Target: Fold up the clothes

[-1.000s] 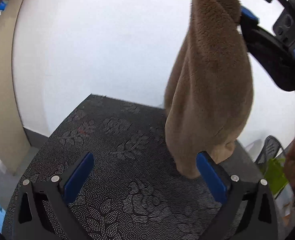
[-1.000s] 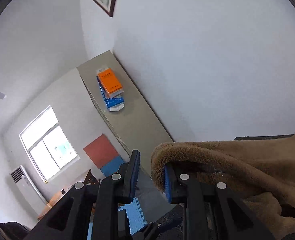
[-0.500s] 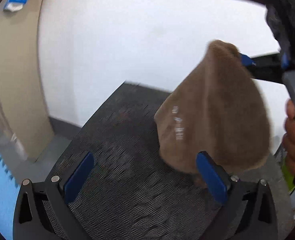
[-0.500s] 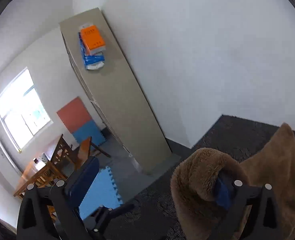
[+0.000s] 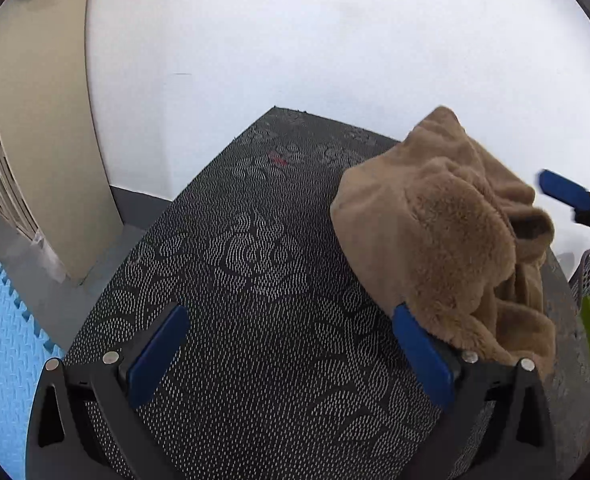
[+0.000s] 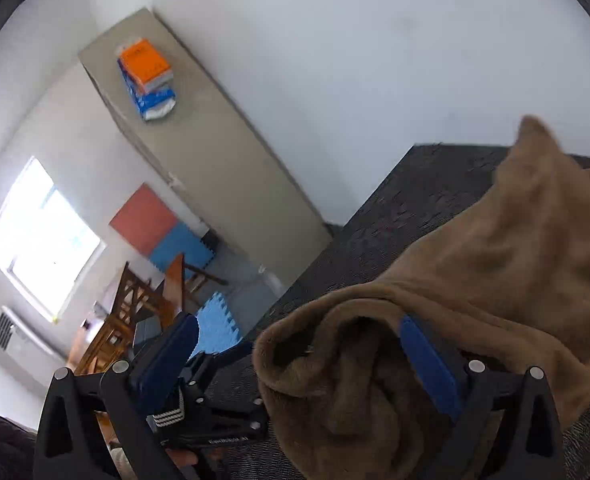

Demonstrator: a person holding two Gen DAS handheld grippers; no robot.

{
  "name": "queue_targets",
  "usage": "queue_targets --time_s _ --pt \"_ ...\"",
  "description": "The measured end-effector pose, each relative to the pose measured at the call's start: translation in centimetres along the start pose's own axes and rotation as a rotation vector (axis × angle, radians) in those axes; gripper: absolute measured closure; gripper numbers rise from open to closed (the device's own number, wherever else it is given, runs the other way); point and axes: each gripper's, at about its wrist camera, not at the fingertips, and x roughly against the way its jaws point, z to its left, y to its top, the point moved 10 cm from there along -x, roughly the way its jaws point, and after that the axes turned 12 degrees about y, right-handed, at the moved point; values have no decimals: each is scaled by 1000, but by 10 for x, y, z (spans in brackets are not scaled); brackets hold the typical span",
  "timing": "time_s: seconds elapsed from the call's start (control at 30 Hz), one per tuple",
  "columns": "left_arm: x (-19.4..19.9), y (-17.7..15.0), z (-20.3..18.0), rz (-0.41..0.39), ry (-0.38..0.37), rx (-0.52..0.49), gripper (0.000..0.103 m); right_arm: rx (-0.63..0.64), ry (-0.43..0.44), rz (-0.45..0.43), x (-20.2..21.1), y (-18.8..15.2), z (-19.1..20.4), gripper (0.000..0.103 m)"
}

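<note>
Garment (image 5: 447, 240) lay heaped, unfolded, on surface (image 5: 255, 280) beside wide-apart, empty left fingers (image 5: 157, 354), draped over spread right fingers (image 6: 429, 362); probably mid-arranging, next calling for spreading flat.

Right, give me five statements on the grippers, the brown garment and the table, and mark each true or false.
1. The left gripper is open with nothing between its fingers. True.
2. The brown garment hangs in the air, clear of the table. False: it lies bunched on the table.
3. The right gripper is clamped shut on the garment. False: its jaws stand wide apart, with fabric draped over one finger.
4. The garment is neatly folded flat. False: it is a rumpled heap.
5. The table has a dark patterned surface. True.
</note>
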Motion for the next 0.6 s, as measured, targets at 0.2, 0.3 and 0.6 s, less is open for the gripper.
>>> queue_targets --time_s 0.2,0.3,0.6 --pt "14 -28 -5 78 -57 29 0 278 -357 49 41 -52 -11 1" --pt "15 -46 -14 136 -113 64 0 333 -465 73 41 -70 -21 1" --pt "18 -79 -58 215 -251 167 0 452 -716 96 43 -109 -49 1"
